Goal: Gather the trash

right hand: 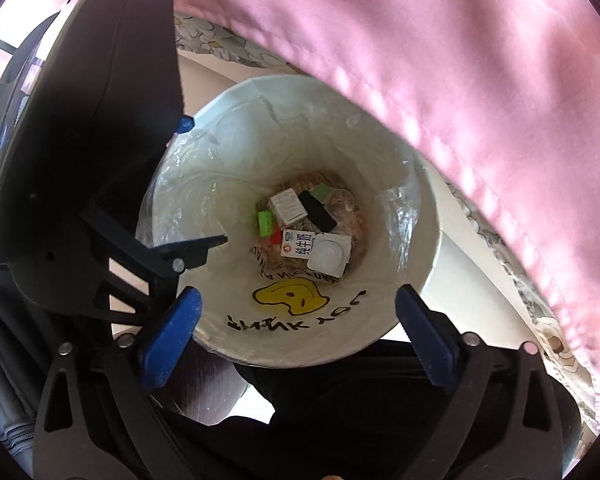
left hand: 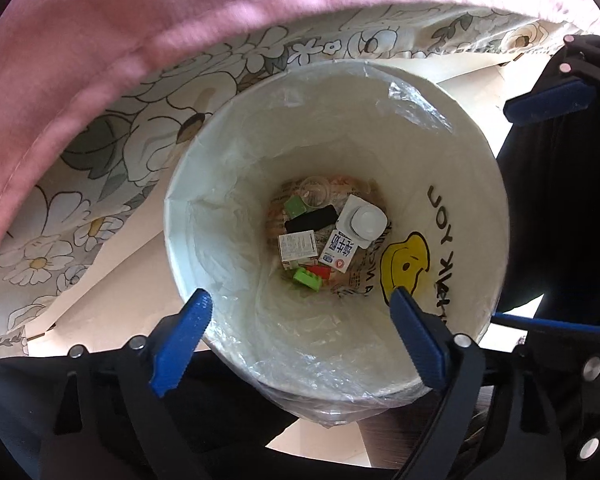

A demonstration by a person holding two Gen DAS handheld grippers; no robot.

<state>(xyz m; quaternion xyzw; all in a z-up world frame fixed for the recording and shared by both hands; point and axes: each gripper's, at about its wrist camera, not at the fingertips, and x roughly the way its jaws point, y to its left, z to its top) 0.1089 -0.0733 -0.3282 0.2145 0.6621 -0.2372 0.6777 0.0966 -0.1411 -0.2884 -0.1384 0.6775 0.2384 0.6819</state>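
Observation:
A white bin (left hand: 228,200) with a clear liner and a yellow smiley print stands below both grippers. At its bottom lie a milk carton (left hand: 338,250), a small white box (left hand: 298,248), a green brick (left hand: 308,280), a black piece (left hand: 312,220), a clear cup (left hand: 314,192) and a white square lid (left hand: 362,220). My left gripper (left hand: 300,300) hangs open over the bin's mouth with nothing between its blue pads. Over the same bin (right hand: 228,152) and carton (right hand: 298,248), my right gripper (right hand: 298,296) is open and holds nothing. Its blue pad (left hand: 548,96) shows at the right in the left wrist view.
A pink cover (left hand: 100,40) and a floral sheet (left hand: 120,128) hang over the bin's far side. The pink cover (right hand: 460,80) fills the upper right of the right wrist view. The left gripper's black body (right hand: 80,120) blocks the left. Pale floor surrounds the bin.

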